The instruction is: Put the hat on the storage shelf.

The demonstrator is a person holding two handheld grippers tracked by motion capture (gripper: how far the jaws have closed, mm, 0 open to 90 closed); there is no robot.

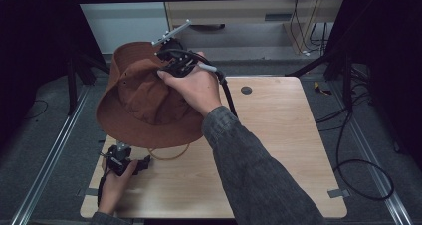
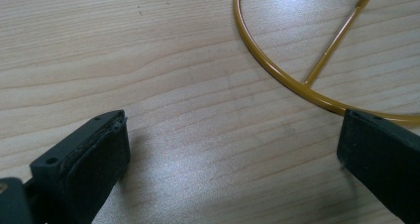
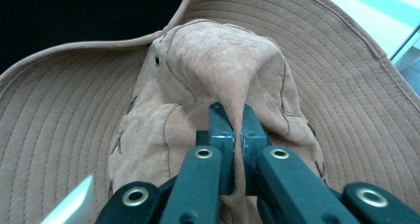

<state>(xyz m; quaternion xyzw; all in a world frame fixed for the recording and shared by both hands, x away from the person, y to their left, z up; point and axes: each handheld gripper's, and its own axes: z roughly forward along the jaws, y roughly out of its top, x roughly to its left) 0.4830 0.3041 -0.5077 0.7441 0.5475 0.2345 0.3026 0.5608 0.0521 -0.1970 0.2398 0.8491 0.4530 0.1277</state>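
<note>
Your right gripper (image 3: 233, 135) was clamped on a pinched fold of the crown of the brown wide-brimmed fabric hat (image 1: 142, 98); in the right gripper view the cloth ran up between the two jaws, which were pressed nearly together. The hat hung from that pinch above the left half of the light wooden table (image 1: 278, 135), tilted, brim drooping toward you, and I could not see it resting on the board anywhere. Your left gripper (image 2: 233, 149) sat low near the table's front left, jaws spread wide with nothing between them, just above the bare wood. Close ahead of it lay a thin yellow wire ring with a straight spoke (image 2: 277, 73), flat on the table; the right-hand jaw covered part of its arc. My read: you were mid-carry, hat lifted and being positioned, possibly over that ring. The next move likely needed the left gripper to take the brim or steady the ring, while the crown pinch held. Hard to make out: the ring's far side was hidden under the brim in the high view, its purpose unclear, and the hat's underside was out of sight.
</note>
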